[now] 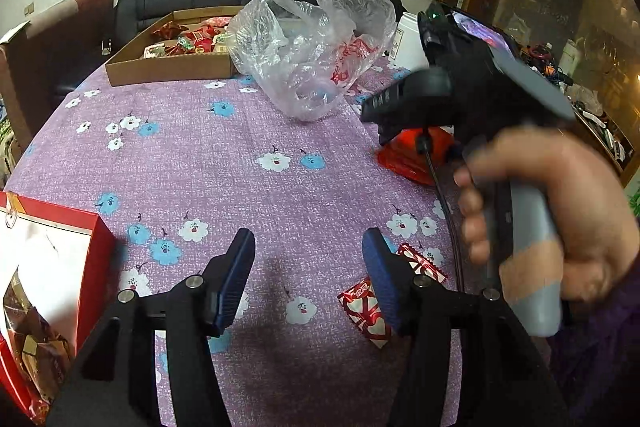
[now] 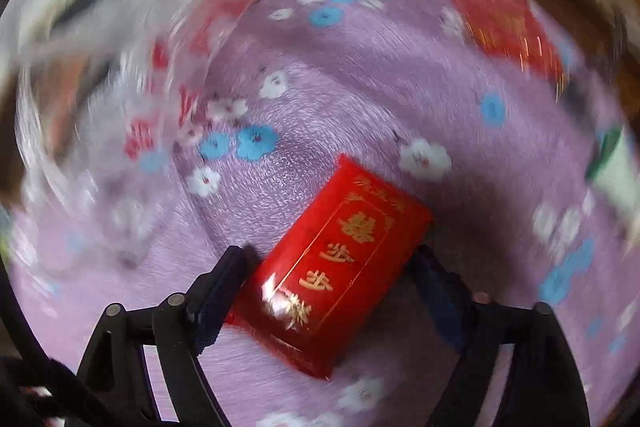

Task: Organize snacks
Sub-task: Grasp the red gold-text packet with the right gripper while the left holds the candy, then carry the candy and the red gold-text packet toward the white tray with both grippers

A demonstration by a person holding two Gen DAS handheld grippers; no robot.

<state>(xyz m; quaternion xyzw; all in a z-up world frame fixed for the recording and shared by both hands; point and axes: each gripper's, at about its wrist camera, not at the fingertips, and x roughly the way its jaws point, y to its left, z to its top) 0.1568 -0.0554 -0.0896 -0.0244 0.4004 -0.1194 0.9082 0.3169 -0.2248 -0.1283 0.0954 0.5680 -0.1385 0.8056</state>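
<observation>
My right gripper: jaws wide, straddling red packet flat on table, pads not yet pressing. Packet reads as light, stiff-edged, glossy wrap (likely slippery); best hold across short sides, mid-length. My left gripper: jaws part-open, empty, above cloth; small heart-print sachets just beside right pad. Cardboard tray with snacks far side, behind clear plastic bag. Right view smeared by motion; bag contents, far red pack unreadable.
</observation>
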